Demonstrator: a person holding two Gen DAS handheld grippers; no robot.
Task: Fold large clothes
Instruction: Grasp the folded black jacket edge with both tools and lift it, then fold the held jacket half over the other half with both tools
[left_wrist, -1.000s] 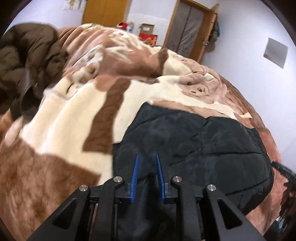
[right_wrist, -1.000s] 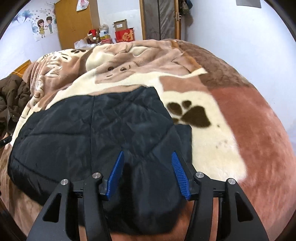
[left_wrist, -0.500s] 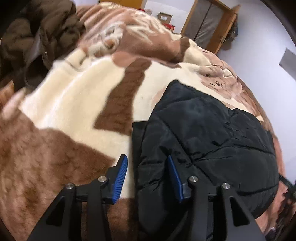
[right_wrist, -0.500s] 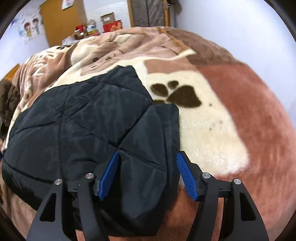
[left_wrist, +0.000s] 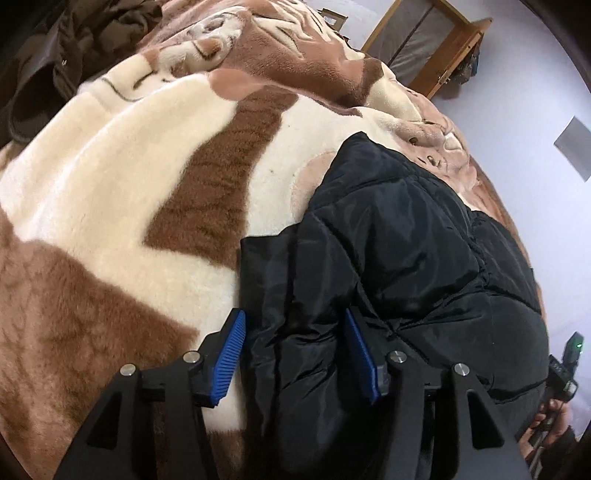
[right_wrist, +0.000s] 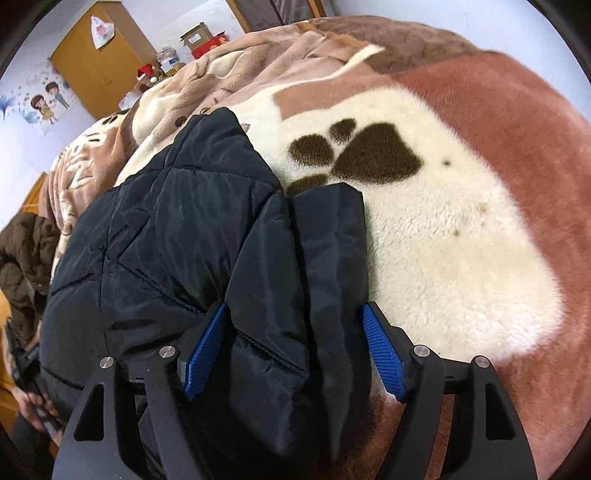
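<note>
black quilted puffer jacket (right_wrist: 177, 236) lies on plush brown-and-cream paw-print blanket (right_wrist: 461, 229); left gripper (left_wrist: 299, 354) and right gripper (right_wrist: 291, 350) spread, straddling jacket edges; orange wooden wardrobe (right_wrist: 99, 62) at 11 o'clock

Bed: we see it covered by a plush blanket (left_wrist: 122, 192) in cream and brown, paw print showing
On blanket: our black quilted jacket (right_wrist: 192, 236) lies folded
Far edge: we see a brown coat (left_wrist: 66, 44) heaped
</note>
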